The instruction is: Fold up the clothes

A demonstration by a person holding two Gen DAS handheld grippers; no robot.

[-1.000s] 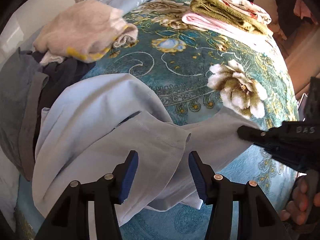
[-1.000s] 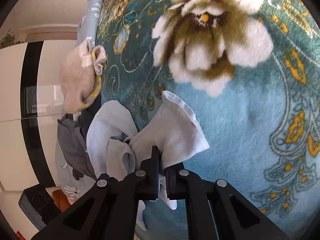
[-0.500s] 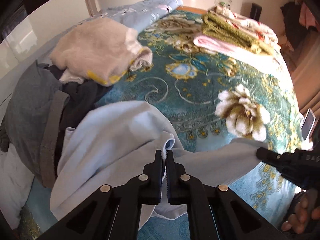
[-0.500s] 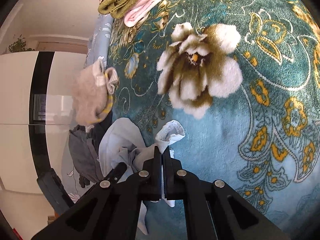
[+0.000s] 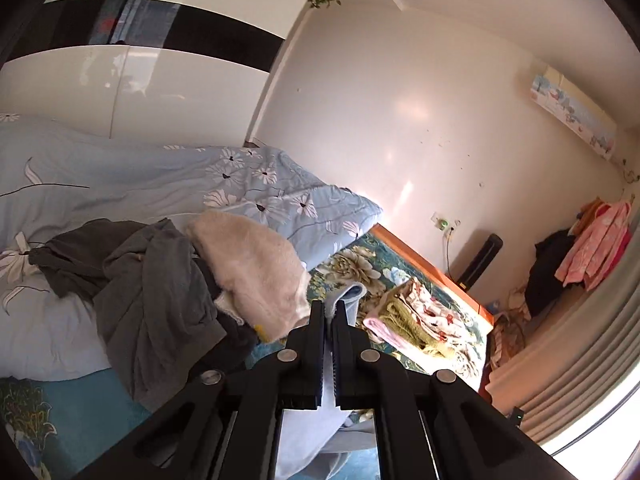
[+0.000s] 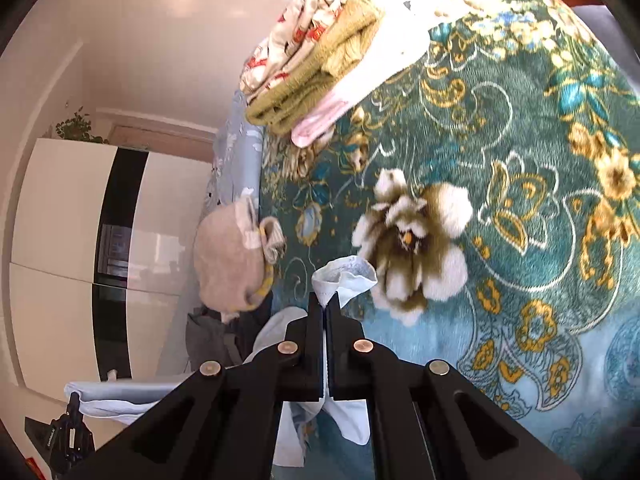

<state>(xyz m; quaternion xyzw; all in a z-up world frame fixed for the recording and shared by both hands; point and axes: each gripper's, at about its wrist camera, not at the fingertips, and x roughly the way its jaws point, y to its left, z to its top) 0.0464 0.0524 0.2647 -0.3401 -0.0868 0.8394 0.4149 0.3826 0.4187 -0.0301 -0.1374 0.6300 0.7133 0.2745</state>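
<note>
Left gripper [image 5: 330, 310], apart a second ago, now clamped on light blue garment [image 5: 348, 294]; right gripper [image 6: 325, 312] likewise pinching its hem. Garment lifted off teal floral blanket [image 6: 520, 208], ready for spreading. Nearby: folded stack [image 6: 320, 52], cream sweater [image 5: 256, 268], grey clothes [image 5: 156, 288] crowding laying space.

The black plastic left tongs [image 5: 329, 309] and the matching right tongs [image 6: 324, 305] are each pinching closed, held raised.
</note>
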